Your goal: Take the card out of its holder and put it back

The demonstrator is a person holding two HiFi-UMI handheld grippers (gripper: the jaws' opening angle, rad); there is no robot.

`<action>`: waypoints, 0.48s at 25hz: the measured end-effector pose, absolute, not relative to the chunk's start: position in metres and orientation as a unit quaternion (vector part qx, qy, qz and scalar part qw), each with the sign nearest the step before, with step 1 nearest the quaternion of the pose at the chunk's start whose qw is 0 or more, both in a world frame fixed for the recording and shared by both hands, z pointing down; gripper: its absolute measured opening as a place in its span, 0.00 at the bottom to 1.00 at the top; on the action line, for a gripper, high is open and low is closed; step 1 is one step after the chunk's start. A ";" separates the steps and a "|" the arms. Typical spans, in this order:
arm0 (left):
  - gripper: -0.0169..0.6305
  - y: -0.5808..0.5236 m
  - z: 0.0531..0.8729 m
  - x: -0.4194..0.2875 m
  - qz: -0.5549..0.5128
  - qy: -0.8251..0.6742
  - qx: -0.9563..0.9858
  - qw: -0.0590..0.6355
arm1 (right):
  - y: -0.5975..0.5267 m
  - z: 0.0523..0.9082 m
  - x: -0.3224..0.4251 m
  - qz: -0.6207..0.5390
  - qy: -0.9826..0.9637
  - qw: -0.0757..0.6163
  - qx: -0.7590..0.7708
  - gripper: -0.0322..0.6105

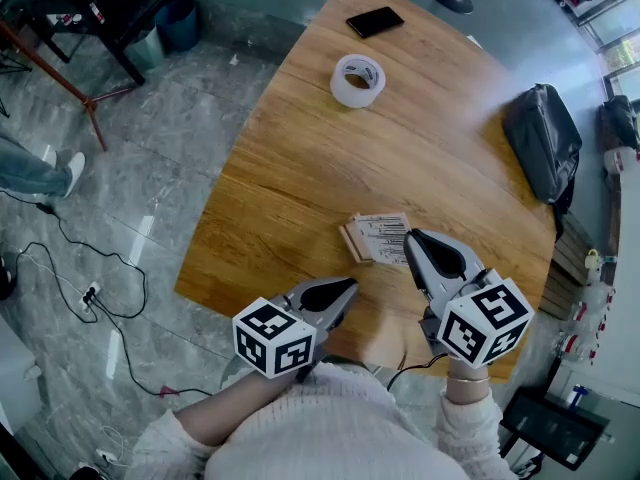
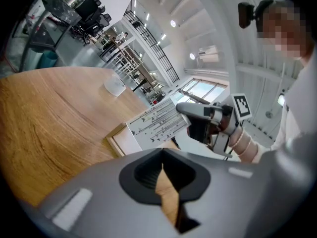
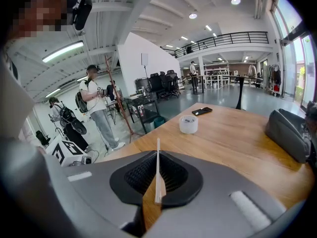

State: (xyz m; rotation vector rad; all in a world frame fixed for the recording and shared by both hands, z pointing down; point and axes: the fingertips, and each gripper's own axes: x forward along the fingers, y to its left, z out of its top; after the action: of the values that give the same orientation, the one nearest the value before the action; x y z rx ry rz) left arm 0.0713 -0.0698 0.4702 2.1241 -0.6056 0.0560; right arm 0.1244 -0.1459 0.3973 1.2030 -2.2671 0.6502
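Observation:
A white printed card [image 1: 384, 236] is pinched at its right edge by my right gripper [image 1: 412, 240], which is shut on it. In the left gripper view the card [image 2: 158, 120] hangs tilted just above the flat beige holder [image 2: 120, 141], which lies on the wooden table [image 1: 300, 158]. Whether card and holder touch I cannot tell. In the right gripper view the card [image 3: 158, 175] shows edge-on between the jaws. The holder [image 1: 352, 243] sticks out to the card's left. My left gripper [image 1: 345, 290] hovers near the table's front edge, shut on nothing, a short way from the holder.
A roll of clear tape [image 1: 357, 80] and a black phone [image 1: 375, 21] lie at the far side of the table. A black bag [image 1: 543, 140] rests at the right edge. Cables [image 1: 95, 288] trail on the floor at left. People [image 3: 96, 105] stand beyond the table.

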 end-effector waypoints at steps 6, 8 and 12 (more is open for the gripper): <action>0.04 -0.070 0.471 0.073 0.016 -0.245 0.856 0.456 | -0.145 0.400 0.123 0.241 -0.827 0.262 0.434 0.07; 0.04 -0.071 0.470 0.072 0.014 -0.247 0.856 0.455 | -0.145 0.402 0.121 0.241 -0.826 0.270 0.431 0.07; 0.04 -0.070 0.471 0.071 0.012 -0.248 0.854 0.456 | -0.146 0.408 0.117 0.240 -0.824 0.280 0.430 0.07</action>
State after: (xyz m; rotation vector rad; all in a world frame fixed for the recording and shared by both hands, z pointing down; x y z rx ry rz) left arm 0.0712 -0.0698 0.4712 2.1069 -0.6127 0.0301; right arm 0.1169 -0.1465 0.4078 1.1533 -2.2095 0.6436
